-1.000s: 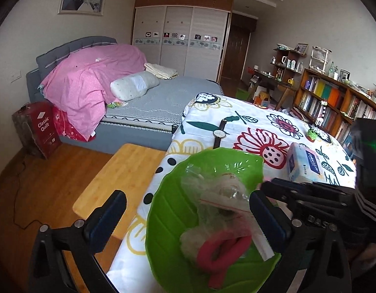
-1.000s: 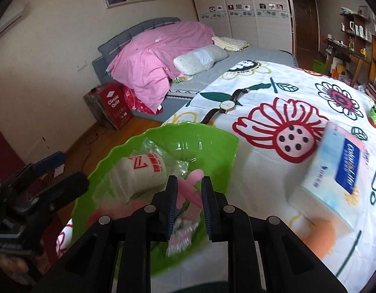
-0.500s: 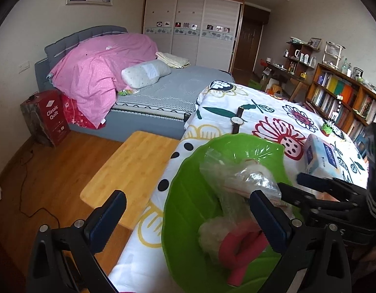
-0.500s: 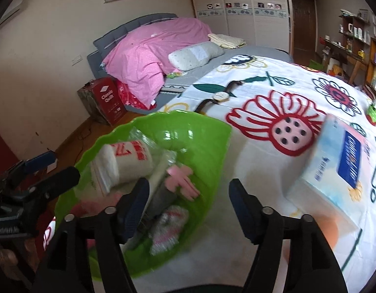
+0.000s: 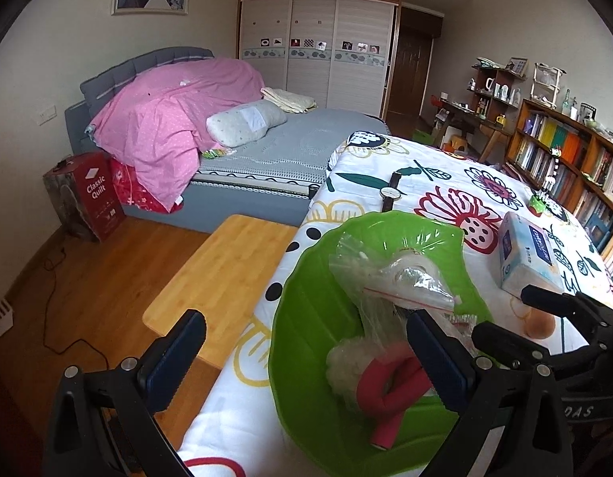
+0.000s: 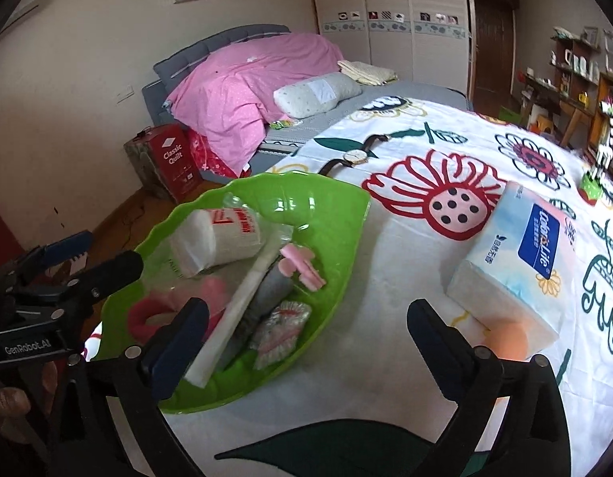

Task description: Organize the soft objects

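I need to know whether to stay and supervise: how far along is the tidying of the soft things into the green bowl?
Done: the green bowl already holds a cotton roll, a pink flower piece and a red foam curler. In hand: nothing; the right gripper has just opened and is empty, and the left gripper is open too. Left: the tissue pack and orange sponge still lie on the cloth.

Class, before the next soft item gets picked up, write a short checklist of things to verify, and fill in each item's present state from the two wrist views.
1. Right gripper empty, jaws just opened wide: ok.
2. Left gripper open, holding nothing: ok.
3. Pink item lies inside the green bowl: ok.
4. Tissue pack and orange sponge sit on the floral cloth, unobstructed: ok.
5. Bowl's seating at the table edge: cannot tell.
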The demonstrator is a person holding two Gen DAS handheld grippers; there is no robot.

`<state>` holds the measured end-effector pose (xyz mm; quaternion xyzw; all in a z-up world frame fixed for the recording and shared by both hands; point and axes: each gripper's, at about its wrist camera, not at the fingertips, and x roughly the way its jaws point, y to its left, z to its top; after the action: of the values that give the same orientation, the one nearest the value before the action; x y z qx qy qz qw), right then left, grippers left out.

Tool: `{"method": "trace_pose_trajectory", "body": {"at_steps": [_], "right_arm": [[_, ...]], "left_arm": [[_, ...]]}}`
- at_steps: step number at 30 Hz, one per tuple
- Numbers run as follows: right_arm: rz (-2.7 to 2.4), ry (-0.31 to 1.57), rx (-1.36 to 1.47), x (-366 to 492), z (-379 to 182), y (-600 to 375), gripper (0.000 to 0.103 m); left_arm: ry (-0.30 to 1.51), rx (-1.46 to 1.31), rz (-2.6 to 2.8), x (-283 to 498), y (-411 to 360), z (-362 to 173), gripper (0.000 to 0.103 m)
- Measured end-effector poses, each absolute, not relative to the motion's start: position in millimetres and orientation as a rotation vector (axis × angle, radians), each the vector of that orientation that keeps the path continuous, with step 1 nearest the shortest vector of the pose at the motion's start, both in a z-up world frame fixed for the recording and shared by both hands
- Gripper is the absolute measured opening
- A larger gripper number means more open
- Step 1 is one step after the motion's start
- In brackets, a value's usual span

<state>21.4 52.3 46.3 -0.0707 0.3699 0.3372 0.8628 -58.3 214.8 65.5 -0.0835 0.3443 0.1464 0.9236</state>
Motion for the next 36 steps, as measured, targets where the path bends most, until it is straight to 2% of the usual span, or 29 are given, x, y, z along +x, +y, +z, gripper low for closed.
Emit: {"method": "trace_pose_trajectory", "body": {"at_steps": [3, 36], "right_arm": [[0.715, 0.770, -0.155, 13.0, 48.6, 53.4, 0.103], [0.673, 0.697, -0.310, -38.7, 55.0, 53.1, 0.103]], "left_arm": [[0.701, -0.153, 0.312, -62.0, 209.8, 67.9, 0.103], [0.751, -0.044, 0.435, -88.3, 200.5, 55.9, 0.103]]}}
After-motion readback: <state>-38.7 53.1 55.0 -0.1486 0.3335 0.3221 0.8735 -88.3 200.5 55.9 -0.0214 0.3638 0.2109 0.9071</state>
